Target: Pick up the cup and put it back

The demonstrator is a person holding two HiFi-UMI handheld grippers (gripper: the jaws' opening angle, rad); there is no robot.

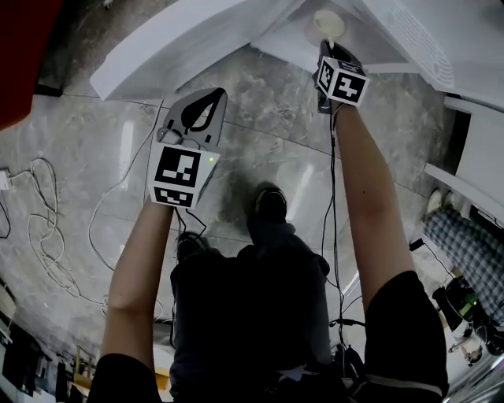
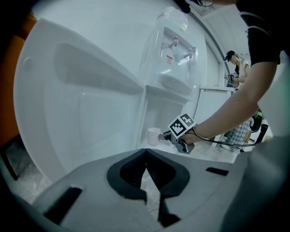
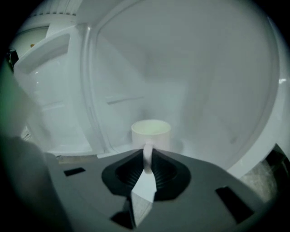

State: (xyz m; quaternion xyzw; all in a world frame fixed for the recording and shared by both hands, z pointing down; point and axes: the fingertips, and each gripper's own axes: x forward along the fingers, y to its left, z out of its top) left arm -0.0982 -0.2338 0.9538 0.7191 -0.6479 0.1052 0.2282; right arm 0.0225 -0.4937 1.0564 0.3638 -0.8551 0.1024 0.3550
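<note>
A white cup (image 3: 151,133) with a handle stands on a white ledge (image 3: 199,149) inside a white enclosure. In the right gripper view the handle sits between the jaws of my right gripper (image 3: 147,156), and the pads press on it. From the head view the cup (image 1: 329,24) appears at the top, just beyond the right gripper (image 1: 327,46). The left gripper view shows the cup (image 2: 154,135) upright on the ledge with the right gripper (image 2: 166,136) reaching it from the right. My left gripper (image 1: 213,96) hangs over the floor, well back from the cup, its jaws together and empty.
White panels (image 1: 181,47) slope down on both sides of the ledge. A water dispenser with a clear bottle (image 2: 174,41) stands above the ledge. Cables (image 1: 47,228) lie on the marble floor at the left. A person (image 2: 235,68) stands far back on the right, and checked cloth (image 1: 472,244) lies at the right.
</note>
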